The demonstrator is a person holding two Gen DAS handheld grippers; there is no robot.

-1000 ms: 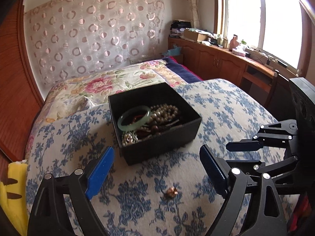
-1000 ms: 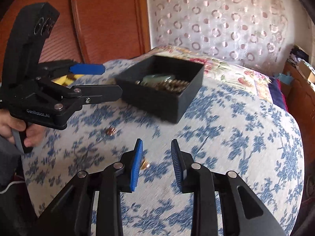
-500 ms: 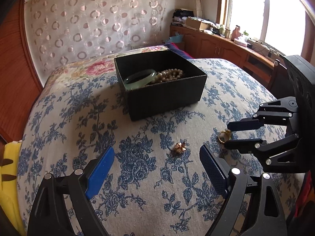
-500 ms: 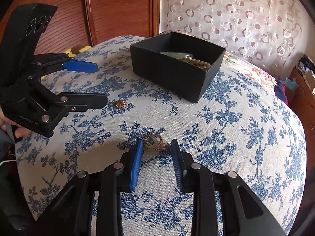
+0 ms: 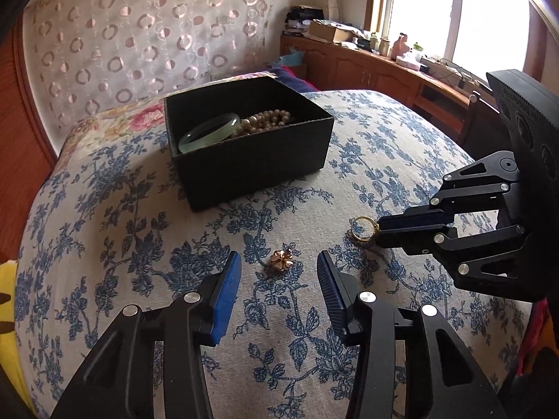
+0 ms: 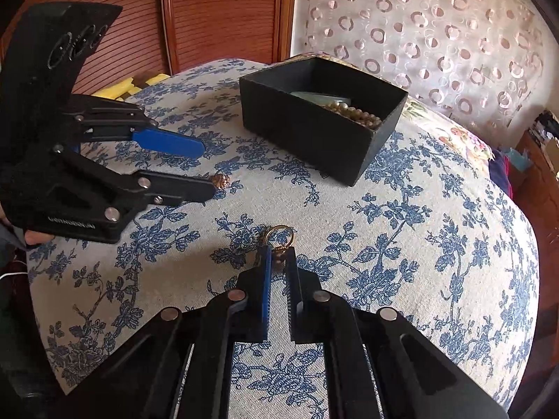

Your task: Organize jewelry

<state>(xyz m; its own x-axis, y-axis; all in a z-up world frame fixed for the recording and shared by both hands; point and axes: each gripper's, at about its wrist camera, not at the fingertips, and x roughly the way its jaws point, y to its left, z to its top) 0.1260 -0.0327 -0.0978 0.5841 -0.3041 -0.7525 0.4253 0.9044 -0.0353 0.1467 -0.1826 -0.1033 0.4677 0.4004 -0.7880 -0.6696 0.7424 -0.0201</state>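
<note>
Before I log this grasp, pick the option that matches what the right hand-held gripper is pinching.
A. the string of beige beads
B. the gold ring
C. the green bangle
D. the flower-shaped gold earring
B: the right hand-held gripper is shut on the small gold metal ring, while the flower-shaped gold earring lies loose on the blue floral bedspread and the bangle and beads sit in the black box.

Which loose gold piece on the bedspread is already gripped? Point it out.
The ring, pinched upright by the right gripper. The flower-shaped piece lies free on the cloth between the left gripper's open fingers.
</note>
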